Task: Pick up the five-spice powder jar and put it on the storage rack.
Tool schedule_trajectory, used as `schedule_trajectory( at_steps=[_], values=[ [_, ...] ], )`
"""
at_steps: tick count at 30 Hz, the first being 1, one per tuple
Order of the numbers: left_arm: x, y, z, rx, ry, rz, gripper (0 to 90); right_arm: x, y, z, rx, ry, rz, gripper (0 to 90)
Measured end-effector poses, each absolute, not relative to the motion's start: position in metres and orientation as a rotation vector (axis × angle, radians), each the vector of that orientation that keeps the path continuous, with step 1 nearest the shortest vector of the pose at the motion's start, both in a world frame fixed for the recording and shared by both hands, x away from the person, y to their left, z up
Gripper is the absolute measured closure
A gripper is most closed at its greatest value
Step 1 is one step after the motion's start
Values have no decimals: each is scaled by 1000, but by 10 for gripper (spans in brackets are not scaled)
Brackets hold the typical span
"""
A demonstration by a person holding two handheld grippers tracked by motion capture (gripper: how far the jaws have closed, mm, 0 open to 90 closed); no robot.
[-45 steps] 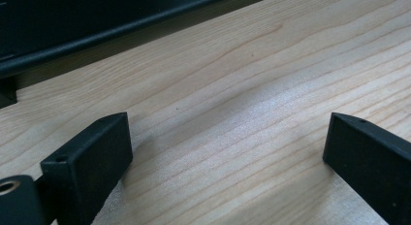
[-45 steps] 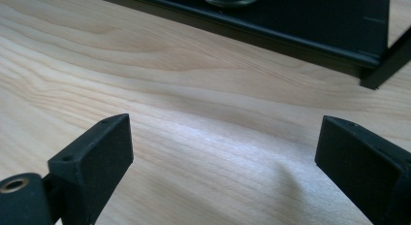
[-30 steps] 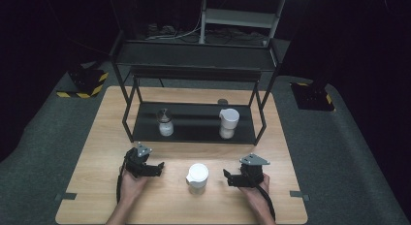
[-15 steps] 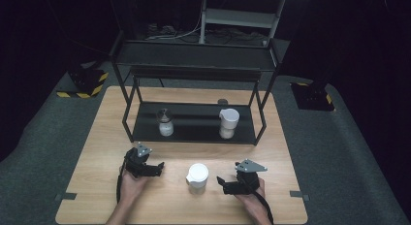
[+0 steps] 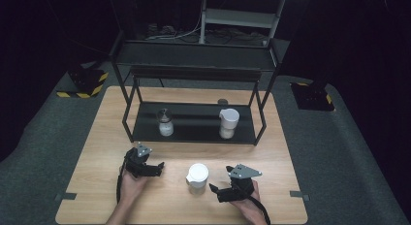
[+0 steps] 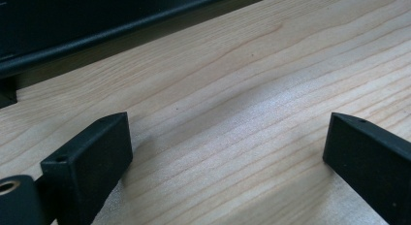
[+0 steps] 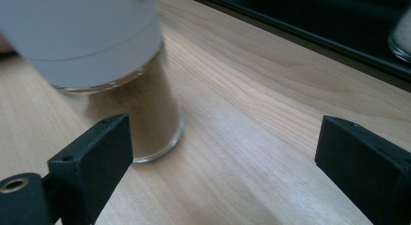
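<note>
Rack [image 5: 194,70] holds two jars behind; both tools, left [image 5: 154,168] and right [image 5: 216,191], spread, flank white-lidded jar [image 5: 197,178].

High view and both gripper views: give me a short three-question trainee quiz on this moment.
1. True or false: the right gripper is shut on the white-lidded glass jar of brown powder.
2. How many containers stand on the black metal rack's lower shelf? A) one B) two C) four
3. Fill in: between the left gripper's fingers lies only bare ____.

Key:
1. False. In the right gripper view its fingers stand wide apart, the jar just beyond the left one.
2. B: a small glass shaker and a white-lidded jar.
3. Wood, the light wooden table.
</note>
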State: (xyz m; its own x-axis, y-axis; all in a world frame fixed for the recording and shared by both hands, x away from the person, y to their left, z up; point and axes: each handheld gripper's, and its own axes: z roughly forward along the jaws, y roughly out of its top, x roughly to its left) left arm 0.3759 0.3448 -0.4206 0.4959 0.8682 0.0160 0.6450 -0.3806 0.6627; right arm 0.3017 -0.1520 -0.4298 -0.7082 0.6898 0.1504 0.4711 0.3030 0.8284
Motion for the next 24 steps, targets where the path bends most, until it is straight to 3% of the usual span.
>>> schedule_trajectory(
  at_steps=[24],
  values=[
    [376,345,-421,2148,1238,489,36,307,-136,-433,921,2407,1450,67]
  ],
)
